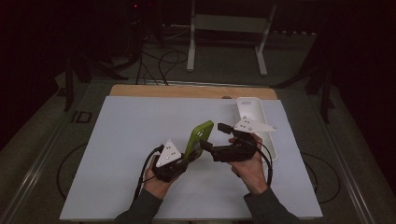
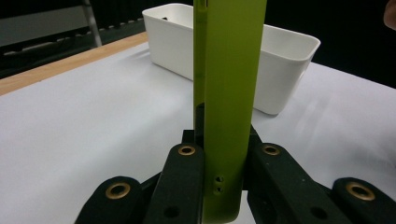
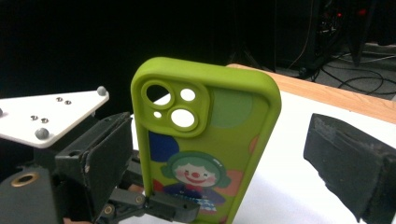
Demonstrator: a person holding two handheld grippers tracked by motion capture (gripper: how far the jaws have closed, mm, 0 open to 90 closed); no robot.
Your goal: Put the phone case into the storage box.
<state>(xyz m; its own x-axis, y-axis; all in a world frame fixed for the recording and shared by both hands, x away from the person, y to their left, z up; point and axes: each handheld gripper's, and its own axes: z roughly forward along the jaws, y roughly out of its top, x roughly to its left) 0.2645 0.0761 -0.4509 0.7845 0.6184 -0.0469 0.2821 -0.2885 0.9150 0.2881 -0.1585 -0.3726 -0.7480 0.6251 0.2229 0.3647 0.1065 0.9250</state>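
Green phone case (image 1: 198, 138) clamped upright in left gripper (image 1: 180, 161).

The room is dark. A white sheet covers the tabletop (image 1: 135, 140), leaving a wooden strip (image 1: 187, 91) bare along its upper edge. Beyond it, top centre, a white metal stand (image 1: 229, 32) rests on grey floor (image 1: 224, 65) among black cables (image 1: 161, 63).

On the bench (image 1: 121, 140), the phone case (image 1: 198, 137) stands upright between the two hand-held grippers: left hand-held gripper (image 1: 184, 158) at its lower end, right hand-held gripper (image 1: 208, 145) just beside it on the right. Behind, at the right, sits a bin (image 1: 257, 119).
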